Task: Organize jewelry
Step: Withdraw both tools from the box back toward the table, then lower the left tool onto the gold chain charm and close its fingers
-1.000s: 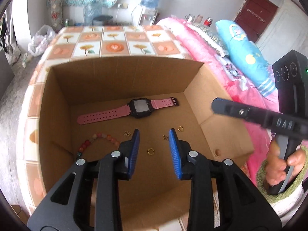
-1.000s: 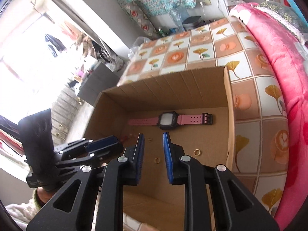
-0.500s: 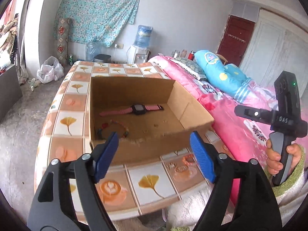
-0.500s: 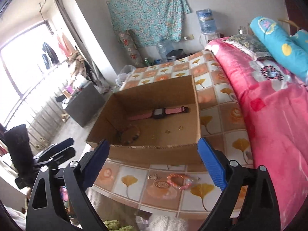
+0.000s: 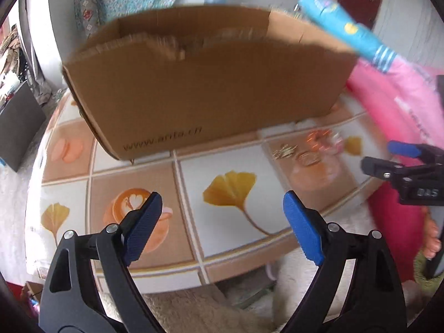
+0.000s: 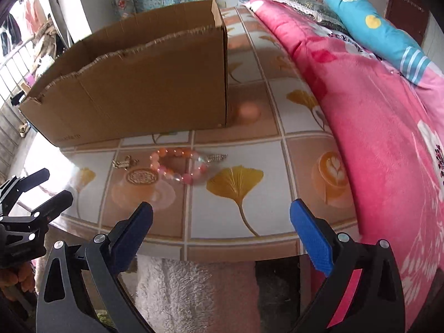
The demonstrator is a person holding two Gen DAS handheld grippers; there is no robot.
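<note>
A pink and orange bead bracelet point(image 6: 180, 166) lies on the tiled table point(image 6: 249, 127) in front of the cardboard box point(image 6: 138, 88). Left of it lie a short gold chain piece point(image 6: 123, 163) and a round gold disc point(image 6: 142, 177); a silver piece point(image 6: 216, 157) touches the bracelet's right side. My right gripper point(image 6: 222, 222) hangs open and empty over the table's near edge, short of the bracelet. My left gripper point(image 5: 222, 216) is empty, its jaws opening wide, above the tiles before the box point(image 5: 208, 88). The blurred jewelry point(image 5: 313, 149) lies to its right. The box's inside is hidden.
A bed with a pink blanket point(image 6: 374, 111) and a blue pillow point(image 6: 374, 27) runs along the table's right side. A fluffy rug point(image 6: 194, 291) lies below the near edge. Each gripper shows in the other's view: the right gripper point(image 5: 385, 156), the left gripper point(image 6: 57, 184).
Both grippers have drawn back out of the box to the table's near edge and sunk lower. Their jaws have gone from nearly shut to wide. The box's contents have dropped out of sight.
</note>
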